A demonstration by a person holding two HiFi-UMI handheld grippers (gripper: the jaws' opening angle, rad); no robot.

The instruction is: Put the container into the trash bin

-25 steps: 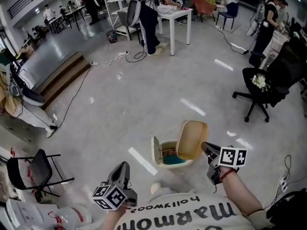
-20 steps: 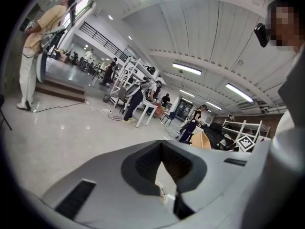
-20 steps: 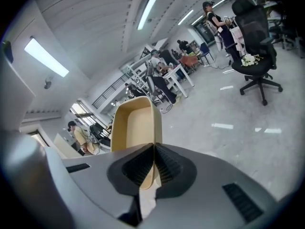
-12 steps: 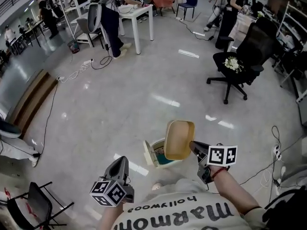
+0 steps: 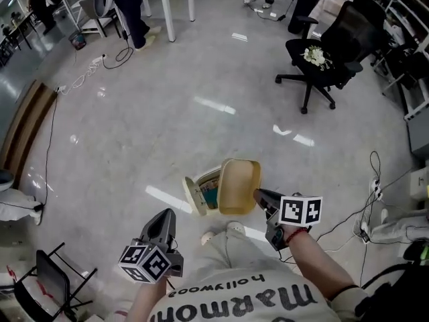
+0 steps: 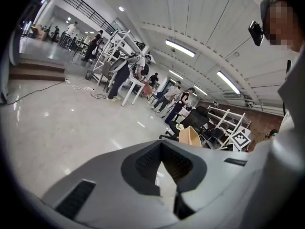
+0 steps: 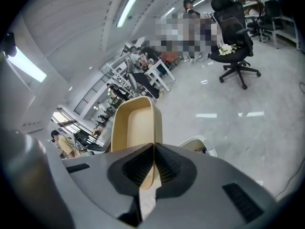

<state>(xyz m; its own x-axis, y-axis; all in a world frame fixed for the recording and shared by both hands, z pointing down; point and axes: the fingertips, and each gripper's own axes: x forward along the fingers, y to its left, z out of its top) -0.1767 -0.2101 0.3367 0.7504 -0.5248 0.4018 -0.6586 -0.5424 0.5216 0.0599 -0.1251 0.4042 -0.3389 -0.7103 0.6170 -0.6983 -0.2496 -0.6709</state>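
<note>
A tan, shallow rectangular container (image 5: 240,186) hangs tilted on edge over the right side of a small cream trash bin (image 5: 196,194), whose lid stands open. My right gripper (image 5: 259,197) is shut on the container's rim. In the right gripper view the container (image 7: 136,130) rises straight ahead of the jaws (image 7: 153,150), with the bin (image 7: 199,147) below and to the right. My left gripper (image 5: 165,221) is held low at the left, shut and empty, apart from the bin. The left gripper view shows the container (image 6: 189,136) far ahead.
The bin stands on a glossy grey floor. A black office chair (image 5: 328,49) with white flowers on its seat is at the back right. Cables (image 5: 371,200) lie at the right, a folding chair (image 5: 50,277) at the lower left. The person's shoes (image 5: 234,229) are just behind the bin.
The view has swung and the person has stepped closer. The container, still in my right gripper, now overlaps the bin's right side. The left gripper keeps its place.
</note>
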